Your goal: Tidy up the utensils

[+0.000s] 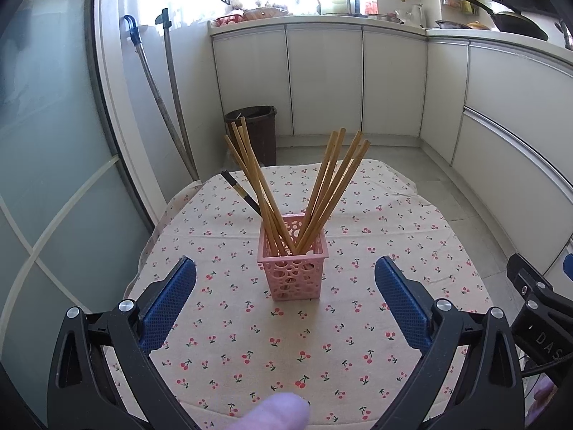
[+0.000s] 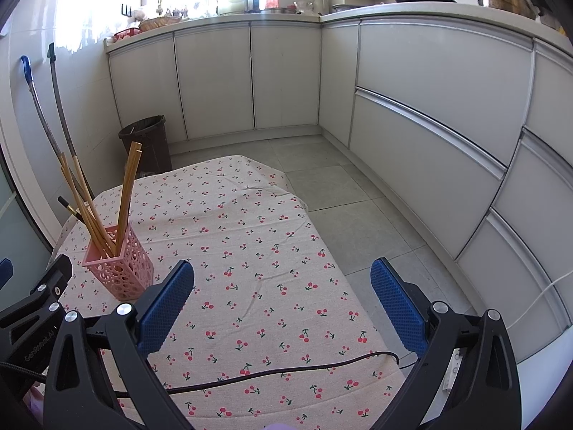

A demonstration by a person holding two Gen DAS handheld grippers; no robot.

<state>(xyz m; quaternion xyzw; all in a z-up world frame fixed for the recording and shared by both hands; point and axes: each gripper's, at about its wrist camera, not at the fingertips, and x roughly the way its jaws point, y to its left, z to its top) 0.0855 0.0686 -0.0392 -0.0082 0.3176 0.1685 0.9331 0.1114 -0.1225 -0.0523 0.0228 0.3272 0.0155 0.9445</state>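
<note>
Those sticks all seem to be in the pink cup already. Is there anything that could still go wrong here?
Possibly. The chopsticks splay wide and stand far taller than the small pink holder, so a nudge from the open left gripper might tip it over. A black cable lies across the cherry tablecloth near the open right gripper; it could snag and drag the cloth.

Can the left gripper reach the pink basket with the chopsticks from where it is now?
Probably yes. The left gripper is open and the pink basket stands straight ahead between its fingers, with only bare tablecloth before it.
</note>
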